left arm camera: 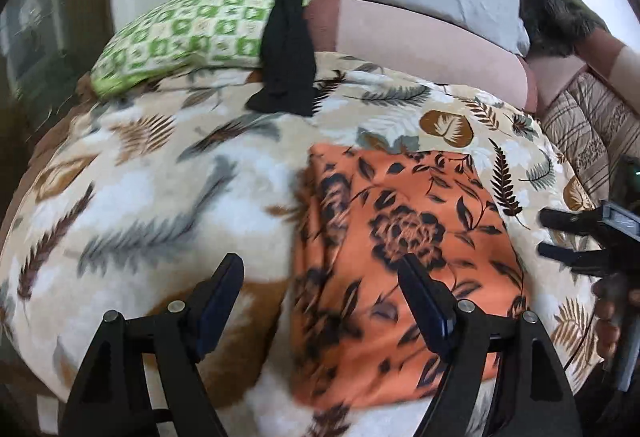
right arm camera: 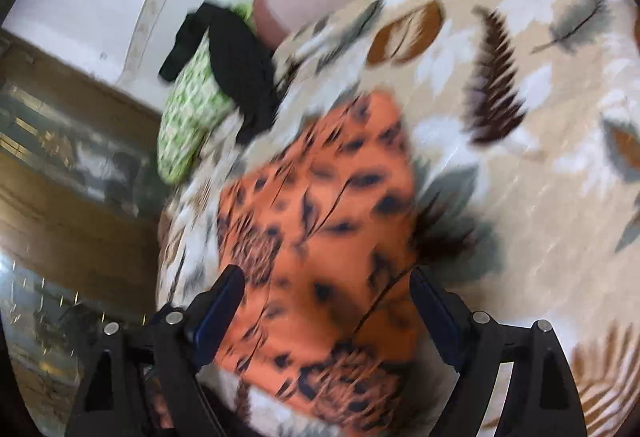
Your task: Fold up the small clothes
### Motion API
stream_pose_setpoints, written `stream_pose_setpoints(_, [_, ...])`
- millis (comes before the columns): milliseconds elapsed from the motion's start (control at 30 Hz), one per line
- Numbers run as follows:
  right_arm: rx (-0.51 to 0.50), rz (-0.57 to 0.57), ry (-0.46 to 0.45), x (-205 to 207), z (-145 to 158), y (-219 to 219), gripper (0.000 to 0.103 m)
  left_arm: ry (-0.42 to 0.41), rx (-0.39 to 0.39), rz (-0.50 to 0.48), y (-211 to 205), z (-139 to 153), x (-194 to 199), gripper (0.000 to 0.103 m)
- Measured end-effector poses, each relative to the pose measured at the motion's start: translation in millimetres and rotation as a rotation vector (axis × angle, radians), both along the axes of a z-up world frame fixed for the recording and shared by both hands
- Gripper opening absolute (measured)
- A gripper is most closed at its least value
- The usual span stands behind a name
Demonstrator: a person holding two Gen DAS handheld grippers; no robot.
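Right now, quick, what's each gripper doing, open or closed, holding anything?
Left gripper: open, empty, above the orange floral cloth.
Right gripper: open, empty, above the same cloth.

An orange cloth (left arm camera: 404, 269) with a print of black leaves and flowers lies flat on the bed, folded into a neat rectangle with straight edges. In the right wrist view the same orange cloth (right arm camera: 324, 237) looks blurred. A black garment (left arm camera: 286, 49), long and limp and not folded, hangs over a pillow well apart from it, its lower end lying on the bed.
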State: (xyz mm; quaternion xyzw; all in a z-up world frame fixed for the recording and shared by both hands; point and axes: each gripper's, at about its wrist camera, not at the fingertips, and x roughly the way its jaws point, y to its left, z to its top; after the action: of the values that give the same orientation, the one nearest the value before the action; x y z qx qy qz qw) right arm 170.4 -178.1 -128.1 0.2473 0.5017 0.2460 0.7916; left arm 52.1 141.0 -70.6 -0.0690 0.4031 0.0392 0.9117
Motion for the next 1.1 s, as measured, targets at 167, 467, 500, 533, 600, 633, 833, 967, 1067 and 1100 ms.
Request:
stream_pose_setpoints(167, [0.139, 0.056, 0.217, 32.5, -61.5, 9.1, 0.074, 0.147, 0.094, -0.024, -16.4, -49.9, 39.6, 0.081])
stream_pose_setpoints(467, [-0.136, 0.117, 0.067, 18.4, -34.8, 36.3, 0.04, 0.136, 0.052, -0.002, -10.7, -62.9, 39.2, 0.085])
stream_pose_setpoints(500, [-0.116, 0.115, 0.046, 18.6, -25.8, 36.1, 0.042, 0.133, 0.052, -0.002, -11.1, -63.4, 39.0, 0.085])
stream_pose_setpoints(533, [-0.103, 0.109, 0.027, 19.8, -19.1, 36.1, 0.061, 0.133, 0.042, -0.009, -10.6, -64.4, 39.4, 0.085])
stream_pose_setpoints(600, [-0.084, 0.079, -0.029, 28.6, -6.7, 35.1, 0.081, 0.133, 0.033, -0.006, -10.3, -63.9, 39.1, 0.085])
stream_pose_setpoints(633, [-0.078, 0.069, -0.035, 36.0, -6.3, 34.9, 0.084, 0.135, 0.029, -0.005, -9.8, -64.2, 39.4, 0.086])
stream_pose_setpoints(833, [-0.136, 0.127, 0.057, 69.1, -29.1, 60.0, 0.047, 0.136, 0.012, -0.001, -5.0, -65.3, 40.2, 0.086])
stream_pose_setpoints(967, [-0.319, 0.113, -0.025, 55.7, -25.1, 74.3, 0.043, 0.145, -0.008, -0.001, -4.9, -67.7, 41.9, 0.088])
stream_pose_setpoints(1067, [-0.283, 0.071, -0.008, 53.4, -22.2, 62.7, 0.055, 0.141, 0.011, 0.0, -4.9, -64.5, 39.3, 0.088])
stream_pose_setpoints(1100, [-0.292, 0.075, -0.04, 48.0, -12.6, 63.8, 0.061, 0.143, 0.0, 0.001, -3.6, -65.3, 39.2, 0.088])
